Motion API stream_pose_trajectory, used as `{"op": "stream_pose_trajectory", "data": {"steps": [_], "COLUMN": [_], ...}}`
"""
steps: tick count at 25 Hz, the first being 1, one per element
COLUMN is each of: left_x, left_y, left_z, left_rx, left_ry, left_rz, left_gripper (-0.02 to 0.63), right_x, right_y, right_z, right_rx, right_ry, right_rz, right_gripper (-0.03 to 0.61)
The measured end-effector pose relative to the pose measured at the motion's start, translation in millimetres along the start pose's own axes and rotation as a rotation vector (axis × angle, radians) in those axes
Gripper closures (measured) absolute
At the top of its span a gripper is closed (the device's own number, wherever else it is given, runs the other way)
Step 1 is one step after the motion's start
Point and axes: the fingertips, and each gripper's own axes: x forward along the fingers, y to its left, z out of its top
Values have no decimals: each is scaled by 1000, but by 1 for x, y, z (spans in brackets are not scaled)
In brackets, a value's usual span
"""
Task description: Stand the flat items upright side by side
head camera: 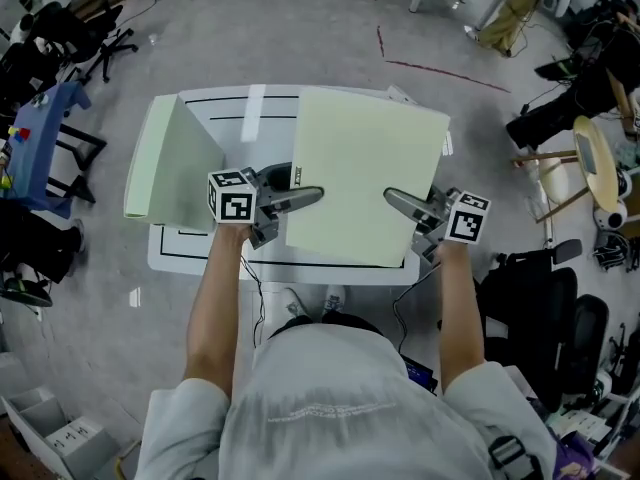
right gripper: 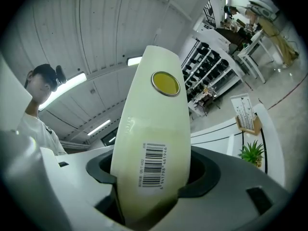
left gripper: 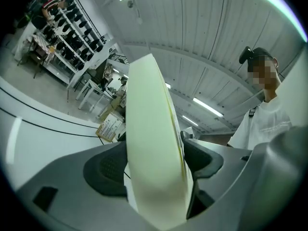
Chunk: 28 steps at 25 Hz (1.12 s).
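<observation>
A large pale green folder is lifted over the white table, its broad face turned up toward the head camera. My left gripper is shut on its left edge, and the folder's edge fills the gap between the pads. My right gripper is shut on its right edge, where a barcode label and a yellow dot show on the spine. Both gripper views look up at the ceiling. A second pale green folder stands upright and partly spread open at the table's left end.
A black thing sits on the table, mostly hidden behind the held folder. A blue stool and black chairs stand at the left. Black bags and a wooden chair are at the right. Cardboard boxes lie at the lower left.
</observation>
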Motion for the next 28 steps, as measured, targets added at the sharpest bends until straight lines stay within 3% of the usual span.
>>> {"op": "stream_pose_trajectory", "data": {"steps": [3, 6, 9, 12, 15, 19, 22, 24, 28], "left_x": [-8, -13, -19, -26, -30, -40, -60, -74, -85], "left_y": [-2, -2, 4, 3, -5, -14, -21, -27, -46], "left_z": [13, 27, 45, 60, 71, 78, 86, 93, 100], "left_rx": [28, 73, 194, 353, 482, 527, 508, 488, 560], "left_ry": [-21, -32, -56, -59, -27, -19, -64, -106, -117], "left_rz": [12, 62, 226, 399, 511, 611, 734, 801, 873], "left_gripper": [242, 242, 254, 318, 366, 392, 494, 527, 549], "right_x": [-16, -26, -32, -39, -42, -47, -49, -51, -61], "right_y": [2, -3, -8, -10, -5, 11, 26, 35, 47], "right_z": [21, 39, 51, 60, 71, 85, 96, 103, 113], "right_rx": [-15, -51, -123, -237, -339, -461, -543, -578, -625], "right_ry": [-54, -97, -124, -133, -141, -156, -174, -191, -226], "right_rz": [-35, -129, -281, -444, -549, -640, -712, -745, -790], "right_gripper": [233, 233, 233, 233, 236, 241, 241, 241, 241]}}
